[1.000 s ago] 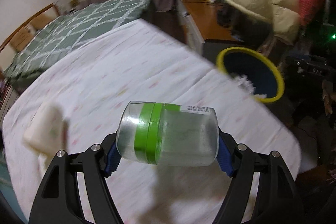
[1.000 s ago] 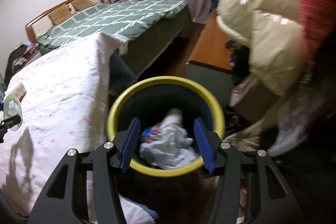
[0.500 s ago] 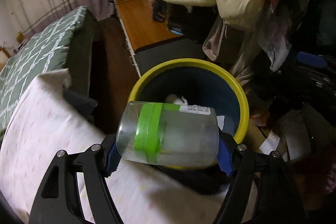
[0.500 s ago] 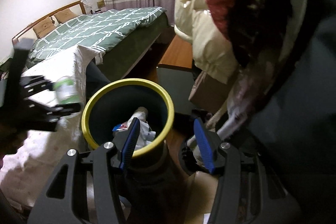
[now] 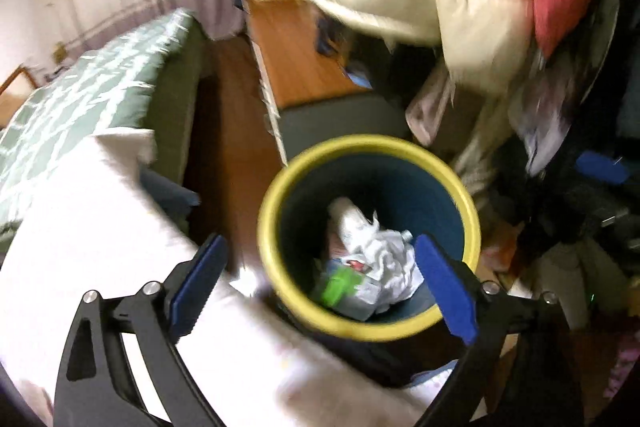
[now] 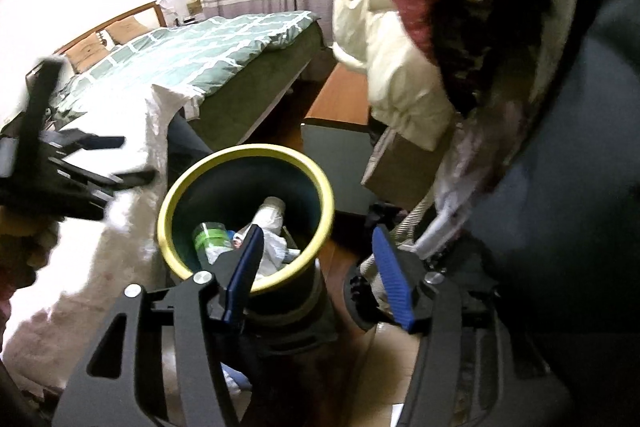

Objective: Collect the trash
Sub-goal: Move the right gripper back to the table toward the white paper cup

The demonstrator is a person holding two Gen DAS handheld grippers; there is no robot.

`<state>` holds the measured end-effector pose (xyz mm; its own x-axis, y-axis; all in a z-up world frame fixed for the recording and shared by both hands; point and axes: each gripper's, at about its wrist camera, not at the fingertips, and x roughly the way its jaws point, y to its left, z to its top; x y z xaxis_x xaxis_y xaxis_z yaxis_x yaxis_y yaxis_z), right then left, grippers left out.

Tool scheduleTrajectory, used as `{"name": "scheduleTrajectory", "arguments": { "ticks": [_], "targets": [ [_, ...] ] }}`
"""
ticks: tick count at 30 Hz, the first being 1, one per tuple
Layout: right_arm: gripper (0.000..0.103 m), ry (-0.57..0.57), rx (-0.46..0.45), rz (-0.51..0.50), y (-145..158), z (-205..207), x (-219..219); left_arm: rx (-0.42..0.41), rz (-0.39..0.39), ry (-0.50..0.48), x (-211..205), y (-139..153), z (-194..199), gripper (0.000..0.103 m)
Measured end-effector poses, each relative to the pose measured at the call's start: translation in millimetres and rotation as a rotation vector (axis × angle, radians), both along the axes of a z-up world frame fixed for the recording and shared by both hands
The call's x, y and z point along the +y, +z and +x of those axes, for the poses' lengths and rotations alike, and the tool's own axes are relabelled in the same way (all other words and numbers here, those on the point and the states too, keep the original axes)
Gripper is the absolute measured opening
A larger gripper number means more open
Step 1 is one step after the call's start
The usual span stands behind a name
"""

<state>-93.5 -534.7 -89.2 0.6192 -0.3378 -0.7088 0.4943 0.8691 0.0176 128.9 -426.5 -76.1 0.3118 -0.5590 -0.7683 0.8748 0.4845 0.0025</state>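
A bed (image 6: 208, 55) with a green checked cover fills the far side of the room, and a white sheet (image 5: 80, 227) covers the nearer surface beside a bin (image 5: 272, 227). Cream and red coats (image 6: 392, 59) hang above on the right. The bin is dark blue with a yellow rim (image 6: 326, 211) and stands on the floor just beside the sheet's edge. Inside it lies crumpled white paper (image 5: 384, 259), a pale bottle-like piece (image 6: 272, 213) leaning toward the far wall, and a clear jar with a green band (image 5: 340, 285), which rests low against the near-left wall, touching the paper; the right wrist view shows the same jar (image 6: 210, 237) on the left of the pile. The left gripper (image 5: 320, 287) hangs over the bin with its jaws spread wide and nothing between them. The right gripper (image 6: 318, 275) sits above the bin's right rim, jaws likewise apart and empty.
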Motion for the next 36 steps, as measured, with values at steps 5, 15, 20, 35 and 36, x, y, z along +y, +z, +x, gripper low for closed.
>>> {"name": "scheduleTrajectory", "arguments": {
  "ticks": [5, 15, 20, 35, 36],
  "targets": [
    [0.055, 0.086, 0.003, 0.013, -2.7, 26.3, 26.5, -0.036, -0.134, 0.183, 95.4, 45.1, -2.9, 0.098],
    [0.055, 0.352, 0.018, 0.032, -1.3, 104.0, 116.2, -0.099, -0.166, 0.610, 295.5, 51.5, -26.2, 0.098],
    [0.055, 0.546, 0.043, 0.022, -0.8, 155.9, 194.9, -0.164, -0.121, 0.793, 375.7, 44.6, -39.6, 0.098],
    [0.055, 0.913, 0.074, -0.020, -10.0, 284.2, 428.1, -0.125, -0.126, 0.962, 468.5, 20.7, -51.0, 0.098],
    [0.055, 0.912, 0.081, -0.024, -14.2, 287.4, 433.6, -0.120, -0.127, 0.958, 467.9, 19.0, -50.7, 0.098]
  ]
}}
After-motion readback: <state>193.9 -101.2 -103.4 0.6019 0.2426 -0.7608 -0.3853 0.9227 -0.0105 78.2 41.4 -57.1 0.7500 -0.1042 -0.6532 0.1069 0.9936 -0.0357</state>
